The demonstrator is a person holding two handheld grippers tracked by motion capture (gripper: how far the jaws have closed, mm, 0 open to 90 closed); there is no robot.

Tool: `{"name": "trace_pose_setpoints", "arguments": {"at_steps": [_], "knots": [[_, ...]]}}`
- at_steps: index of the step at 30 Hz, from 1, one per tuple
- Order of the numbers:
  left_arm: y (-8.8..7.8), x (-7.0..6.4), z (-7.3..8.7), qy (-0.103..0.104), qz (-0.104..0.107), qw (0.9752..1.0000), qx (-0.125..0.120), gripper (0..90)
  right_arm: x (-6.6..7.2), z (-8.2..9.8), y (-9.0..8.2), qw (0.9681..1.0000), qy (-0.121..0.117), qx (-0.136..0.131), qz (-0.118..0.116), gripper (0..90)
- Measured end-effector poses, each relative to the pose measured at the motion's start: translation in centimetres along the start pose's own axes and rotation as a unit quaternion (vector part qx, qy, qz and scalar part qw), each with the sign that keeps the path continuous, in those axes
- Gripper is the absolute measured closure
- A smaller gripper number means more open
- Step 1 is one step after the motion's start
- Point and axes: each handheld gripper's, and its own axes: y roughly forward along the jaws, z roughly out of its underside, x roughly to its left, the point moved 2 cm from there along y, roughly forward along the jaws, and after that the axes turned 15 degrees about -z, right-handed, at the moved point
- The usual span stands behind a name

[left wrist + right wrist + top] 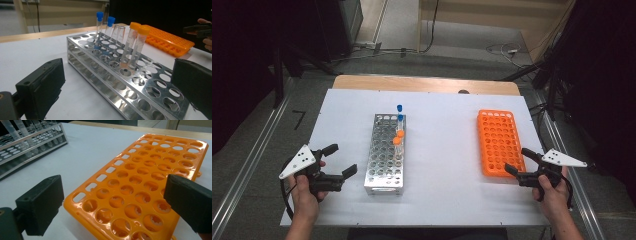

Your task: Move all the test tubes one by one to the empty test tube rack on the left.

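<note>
- Left gripper point(340, 159) jaws wide apart, holding nothing, just left of metal rack point(385, 154).
- Right gripper point(518, 160) jaws spread, nothing held, at orange rack point(499, 142) near corner.
- Capped tubes point(399, 134) upright in metal rack.

I'm seeing capped tubes point(399, 135) standing upright in my metal rack point(384, 172); the orange rack point(499, 142) is lying empty.

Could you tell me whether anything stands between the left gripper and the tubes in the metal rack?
Nothing visible does. The left gripper is open, left of the metal rack, with bare white table between. The tubes stand along the rack's far side, so it would have to reach over empty holes.
</note>
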Motion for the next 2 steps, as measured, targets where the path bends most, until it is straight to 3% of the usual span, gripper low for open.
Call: {"name": "trace_pose_setpoints", "arguments": {"at_steps": [2], "knots": [[0.00,0.05,-0.04,-0.001,-0.001,1.0000,0.000,0.0,-0.01,0.00,0.02,1.0000,-0.001,0.000,0.000,1.5]]}}
